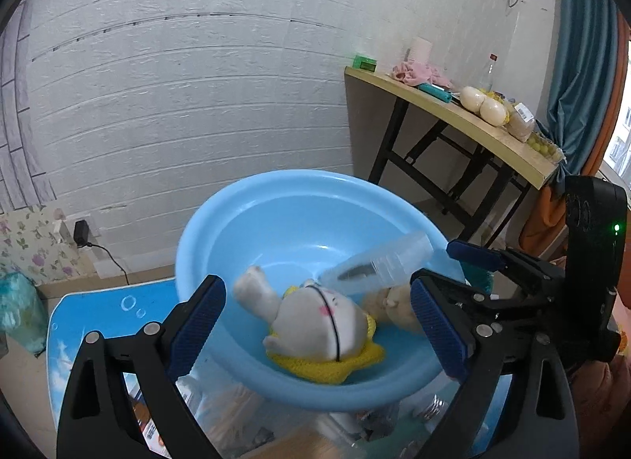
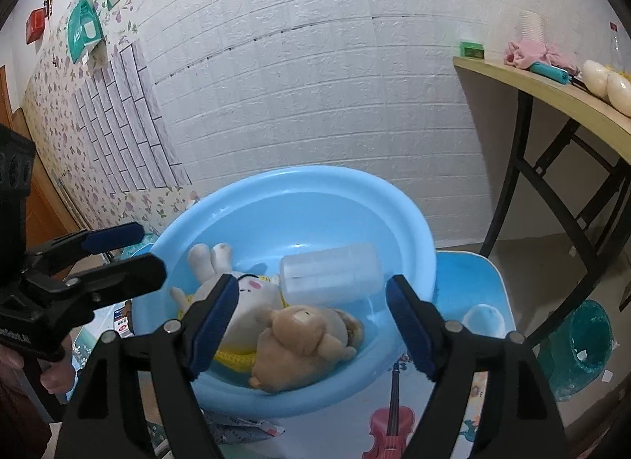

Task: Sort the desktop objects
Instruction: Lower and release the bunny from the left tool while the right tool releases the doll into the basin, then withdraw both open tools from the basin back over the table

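Left hand-held gripper: my left one hangs over the near rim of the basin with its jaws spread wide and nothing between them.
Blue basin: it sits on a small blue printed table; everything sorted so far lies in its bottom.
White plush rabbit: it lies on its back at about 6 o'clock in the basin, ears pointing toward 10 o'clock, on a yellow knitted piece. I judge it soft and light; a pinch across the round body should hold better than the floppy ears.
Clear plastic bottle: it lies tilted at about 3 o'clock in the left view, touching the rabbit's head. It is probably light, smooth and slippery, so I would close across the middle of the barrel, gently, since thin plastic may buckle.
Brown plush bear: it rests at 6 o'clock in the right view, against the rabbit, just below the bottle. It looks soft; I would grip the torso.
Right hand-held gripper: it is wide open too, straddling the bear from above and holding nothing.
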`<state>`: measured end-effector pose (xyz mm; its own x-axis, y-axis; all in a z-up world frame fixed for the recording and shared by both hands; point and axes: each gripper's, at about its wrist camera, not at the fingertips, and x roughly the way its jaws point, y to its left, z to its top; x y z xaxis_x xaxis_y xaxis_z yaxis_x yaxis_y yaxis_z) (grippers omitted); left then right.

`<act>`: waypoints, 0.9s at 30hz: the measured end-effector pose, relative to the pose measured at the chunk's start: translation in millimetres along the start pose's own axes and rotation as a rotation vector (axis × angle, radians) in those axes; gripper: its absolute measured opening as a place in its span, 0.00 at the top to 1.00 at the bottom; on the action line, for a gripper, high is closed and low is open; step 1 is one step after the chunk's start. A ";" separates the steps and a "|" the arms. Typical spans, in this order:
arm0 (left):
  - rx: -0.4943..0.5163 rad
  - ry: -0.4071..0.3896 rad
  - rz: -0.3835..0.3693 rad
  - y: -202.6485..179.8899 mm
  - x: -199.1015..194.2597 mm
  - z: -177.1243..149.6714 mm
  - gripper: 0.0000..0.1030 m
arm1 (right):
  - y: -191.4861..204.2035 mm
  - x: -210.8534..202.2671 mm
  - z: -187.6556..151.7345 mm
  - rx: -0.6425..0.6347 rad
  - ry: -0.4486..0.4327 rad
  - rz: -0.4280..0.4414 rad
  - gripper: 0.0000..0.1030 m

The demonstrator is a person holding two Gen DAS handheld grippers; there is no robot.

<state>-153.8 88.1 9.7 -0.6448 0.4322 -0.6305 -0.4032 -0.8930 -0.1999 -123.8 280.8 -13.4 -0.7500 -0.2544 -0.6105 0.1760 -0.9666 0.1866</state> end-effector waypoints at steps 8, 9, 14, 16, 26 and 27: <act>-0.057 -0.010 0.032 14.4 -28.3 -21.0 0.08 | 5.1 -16.5 -6.3 -0.010 0.005 -0.019 0.25; -0.066 -0.012 0.037 16.8 -33.5 -24.6 0.08 | 6.3 -20.0 -7.5 -0.014 0.004 -0.028 0.25; -0.091 -0.020 0.064 26.5 -59.3 -43.9 0.08 | 11.7 -37.8 -15.9 -0.012 -0.001 -0.045 0.25; -0.108 -0.022 0.072 31.0 -69.1 -51.8 0.08 | 14.8 -44.4 -20.4 -0.016 0.002 -0.055 0.25; -0.166 -0.056 0.102 38.3 -110.9 -86.6 0.07 | 31.7 -75.9 -36.9 -0.007 0.001 -0.044 0.25; -0.162 -0.053 0.110 38.3 -114.0 -91.1 0.07 | 34.4 -77.3 -39.4 -0.015 0.003 -0.044 0.25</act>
<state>-36.6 -6.8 5.5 -0.7142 0.3329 -0.6157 -0.2214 -0.9419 -0.2525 -34.6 265.9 9.9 -0.7553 -0.2121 -0.6201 0.1524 -0.9771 0.1486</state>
